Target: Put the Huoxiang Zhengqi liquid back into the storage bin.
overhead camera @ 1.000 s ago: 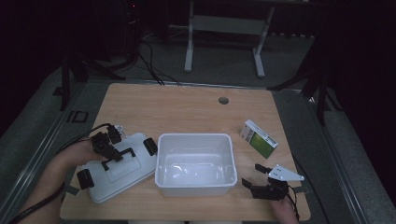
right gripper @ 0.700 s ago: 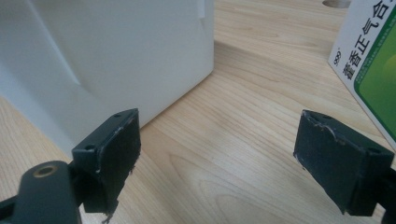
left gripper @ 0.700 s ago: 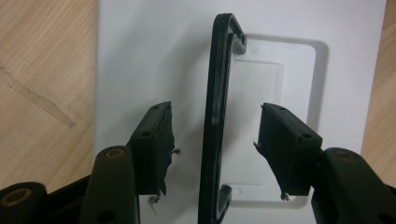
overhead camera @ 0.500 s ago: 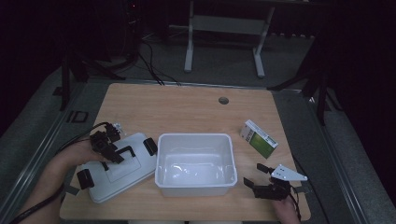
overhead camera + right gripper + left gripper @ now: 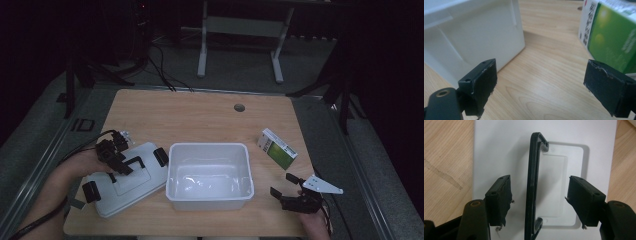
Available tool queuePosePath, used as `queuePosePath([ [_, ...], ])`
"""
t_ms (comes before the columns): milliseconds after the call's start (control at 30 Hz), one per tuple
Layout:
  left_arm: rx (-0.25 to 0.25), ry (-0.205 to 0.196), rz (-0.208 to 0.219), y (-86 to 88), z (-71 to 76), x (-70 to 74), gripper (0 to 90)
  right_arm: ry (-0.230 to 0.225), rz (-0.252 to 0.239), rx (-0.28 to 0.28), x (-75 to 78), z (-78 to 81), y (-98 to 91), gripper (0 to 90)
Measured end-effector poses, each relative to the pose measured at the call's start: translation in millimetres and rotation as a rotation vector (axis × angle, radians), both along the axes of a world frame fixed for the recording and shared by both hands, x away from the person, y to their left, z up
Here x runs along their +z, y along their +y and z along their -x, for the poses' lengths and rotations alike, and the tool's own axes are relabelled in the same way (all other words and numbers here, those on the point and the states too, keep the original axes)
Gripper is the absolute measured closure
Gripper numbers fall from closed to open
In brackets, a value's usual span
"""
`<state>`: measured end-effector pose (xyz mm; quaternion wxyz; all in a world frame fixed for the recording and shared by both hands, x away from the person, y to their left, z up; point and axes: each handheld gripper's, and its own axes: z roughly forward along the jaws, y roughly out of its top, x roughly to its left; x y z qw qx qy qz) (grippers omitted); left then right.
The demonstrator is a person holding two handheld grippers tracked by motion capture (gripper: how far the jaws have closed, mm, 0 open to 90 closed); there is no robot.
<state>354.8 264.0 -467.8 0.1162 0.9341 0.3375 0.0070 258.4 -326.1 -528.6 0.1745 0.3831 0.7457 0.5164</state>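
tub: sitting open at lower centre
carton: lying right of centre
tabletop: carrying both

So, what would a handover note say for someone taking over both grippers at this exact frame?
Left gripper: jaws have just opened, the lid's black handle stands between them, untouched.
Right gripper: open, holding nothing, low over the table between the white bin and the green box.
Lid lies flat on the table, left of the bin.
Done: lid off, set down and released.
Left, probably: green box into the bin, which looks empty.
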Motion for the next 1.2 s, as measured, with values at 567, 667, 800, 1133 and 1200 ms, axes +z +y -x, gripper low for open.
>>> queuePosePath([
  [567,0.009,0.027,0.0,2.5,0.0,1.1,36.3,-0.047,0.067,-0.074,39.1,-24.4,-28.6,15.1],
  [667,0.01,0.037,0.012,3.8,-0.6,1.0,34.9,-0.036,0.077,-0.078,45.2,-34.4,-32.9,16.2],
  [800,0.0,0.038,0.003,3.7,0.4,0.2,35.0,-0.024,0.085,-0.078,51.2,-48.2,-36.8,16.3],
  [1133,-0.013,0.039,-0.012,1.8,1.2,-2.0,35.1,0.022,0.114,-0.066,57.8,-76.6,-38.4,16.3],
  [1200,-0.013,0.041,-0.009,1.6,1.3,-2.0,35.0,0.023,0.122,-0.065,58.5,-79.4,-38.2,16.3],
])
